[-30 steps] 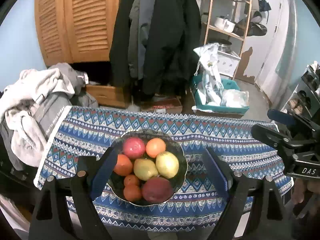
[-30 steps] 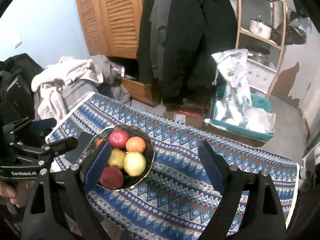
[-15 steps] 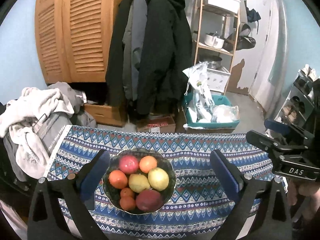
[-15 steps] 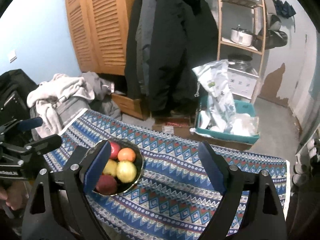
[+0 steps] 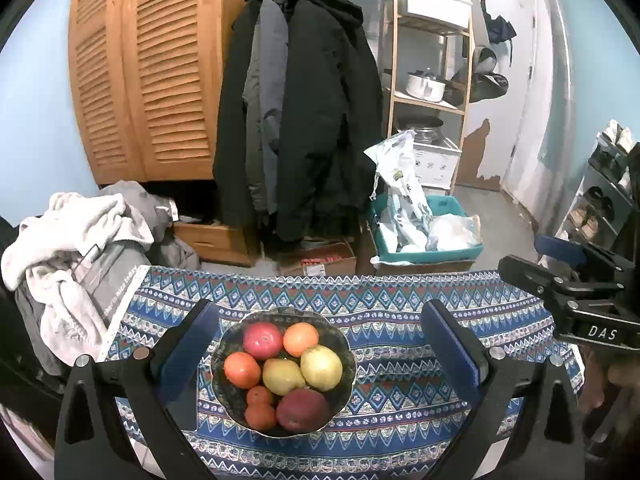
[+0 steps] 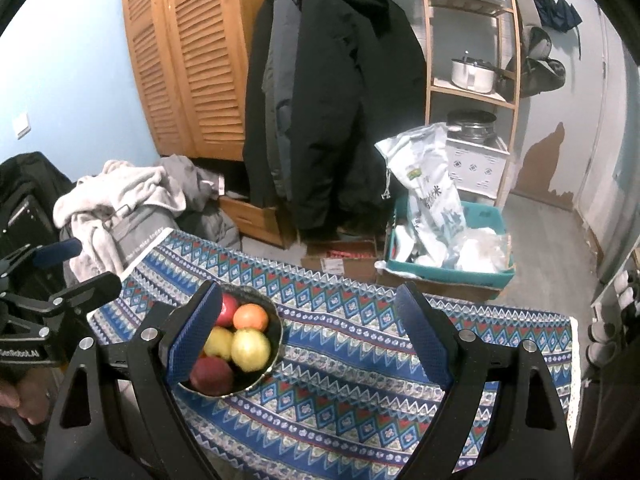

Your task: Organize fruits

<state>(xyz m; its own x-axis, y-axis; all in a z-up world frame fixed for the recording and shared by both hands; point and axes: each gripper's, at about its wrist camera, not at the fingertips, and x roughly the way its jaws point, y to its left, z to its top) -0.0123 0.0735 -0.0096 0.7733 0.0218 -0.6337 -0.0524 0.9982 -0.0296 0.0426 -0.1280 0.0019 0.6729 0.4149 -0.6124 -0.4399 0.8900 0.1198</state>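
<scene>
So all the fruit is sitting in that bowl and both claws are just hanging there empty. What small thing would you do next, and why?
Probably nothing more than drawing both away: the left gripper and right gripper are open and empty, every fruit lies in the bowl, and none shows on the tablecloth.

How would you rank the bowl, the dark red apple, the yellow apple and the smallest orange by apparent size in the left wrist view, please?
1. bowl
2. dark red apple and yellow apple: too alike to rank, and the red one sits nearer the camera
3. smallest orange
</scene>
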